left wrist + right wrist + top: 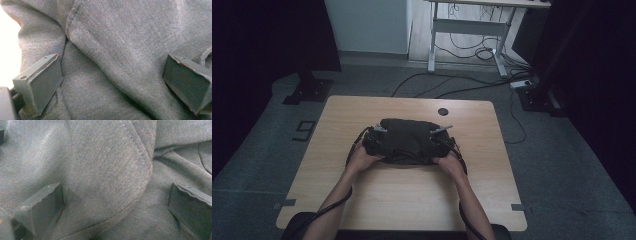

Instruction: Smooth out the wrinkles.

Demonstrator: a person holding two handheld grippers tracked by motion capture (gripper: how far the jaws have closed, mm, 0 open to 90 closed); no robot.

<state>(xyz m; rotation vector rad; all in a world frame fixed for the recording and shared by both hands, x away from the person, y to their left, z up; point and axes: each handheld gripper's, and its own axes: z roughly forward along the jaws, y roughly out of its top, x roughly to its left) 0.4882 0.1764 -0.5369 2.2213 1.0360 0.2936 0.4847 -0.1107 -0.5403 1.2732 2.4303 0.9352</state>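
Observation:
A dark grey folded garment (407, 140) lies in the middle of the wooden table (362, 195). My left gripper (373, 137) is pressed against its left end and my right gripper (443, 139) against its right end. In the left gripper view the jaws stand wide apart over the twill cloth (117, 50), with a stitched seam running across it; the gripper (112, 85) is open. In the right gripper view the jaws are also spread wide over the cloth (105, 170), where a rounded stitched flap lies between them; this gripper (115, 210) is open too.
A round black grommet (442, 112) sits in the table behind the garment. Bare tabletop lies in front of and beside the garment. Beyond the table are cables (462, 85) on grey carpet, a white desk frame (472, 30) and a black stand base (309, 90).

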